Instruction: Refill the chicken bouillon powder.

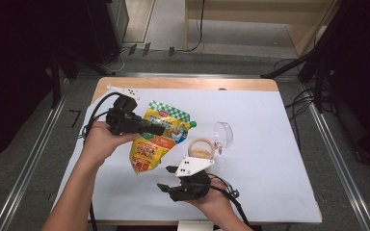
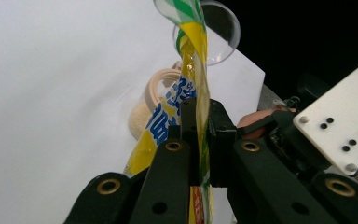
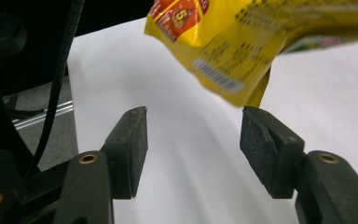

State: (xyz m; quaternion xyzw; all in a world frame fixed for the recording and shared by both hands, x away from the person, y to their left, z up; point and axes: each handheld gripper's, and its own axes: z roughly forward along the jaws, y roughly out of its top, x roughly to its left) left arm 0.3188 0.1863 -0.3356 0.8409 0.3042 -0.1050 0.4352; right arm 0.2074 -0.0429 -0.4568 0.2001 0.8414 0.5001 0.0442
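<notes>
Now left claw [image 2: 199, 135] pinching yellow pouch [image 1: 156, 139], right claw [image 3: 193, 140] spread just below it

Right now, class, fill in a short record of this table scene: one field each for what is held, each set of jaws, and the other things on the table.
held item: yellow pouch, lifted off the white sheet
left gripper: jaws shut on the pouch
right gripper: jaws open, nothing between them, just below the pouch's lower corner
other items: open glass jar with pale contents, its clear lid beside it
</notes>
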